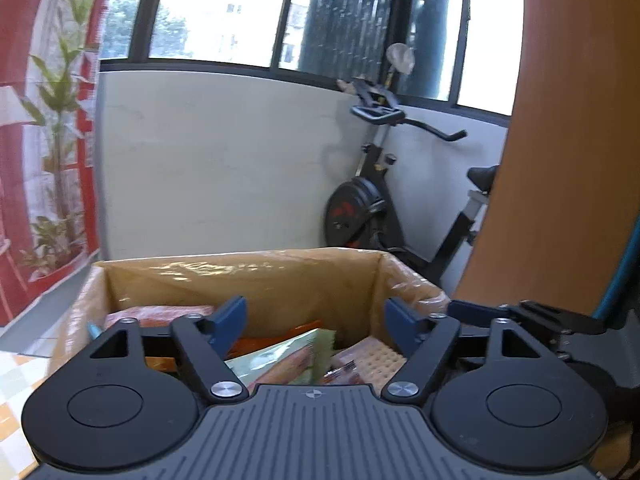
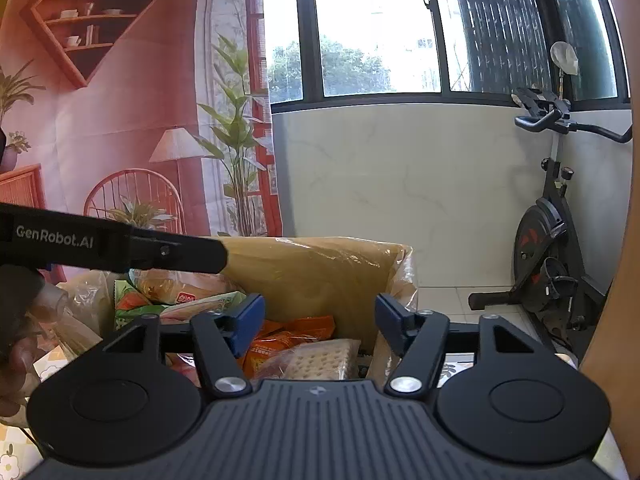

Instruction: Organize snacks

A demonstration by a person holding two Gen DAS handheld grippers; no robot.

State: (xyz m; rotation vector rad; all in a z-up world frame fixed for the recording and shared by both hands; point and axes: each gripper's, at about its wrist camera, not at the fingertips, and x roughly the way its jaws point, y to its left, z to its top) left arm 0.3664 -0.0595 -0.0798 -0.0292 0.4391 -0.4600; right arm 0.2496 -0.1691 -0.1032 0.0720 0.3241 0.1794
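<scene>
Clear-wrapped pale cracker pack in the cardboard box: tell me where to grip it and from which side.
Take the clear-wrapped pale cracker pack across its thin flat faces near the upper edge, coming from above. It seems to lean among the orange snack packets inside the plastic-lined cardboard box, so its sides are likely crowded. The right gripper is open and empty in front of it.

**Snacks lying inside the open cardboard box**

The cardboard box (image 1: 248, 280) stands upright with its top open, and its walls are covered with shiny clear tape or film. Inside it lie several snack packs in a loose pile. A clear pack of pale square crackers (image 2: 324, 358) lies flat near the right wall. Beside it lies an orange packet (image 2: 288, 336), a little crumpled. A light green packet (image 1: 280, 354) rests tilted on top of the others. A bread pack with a red label (image 2: 184, 284) lies at the left.
</scene>
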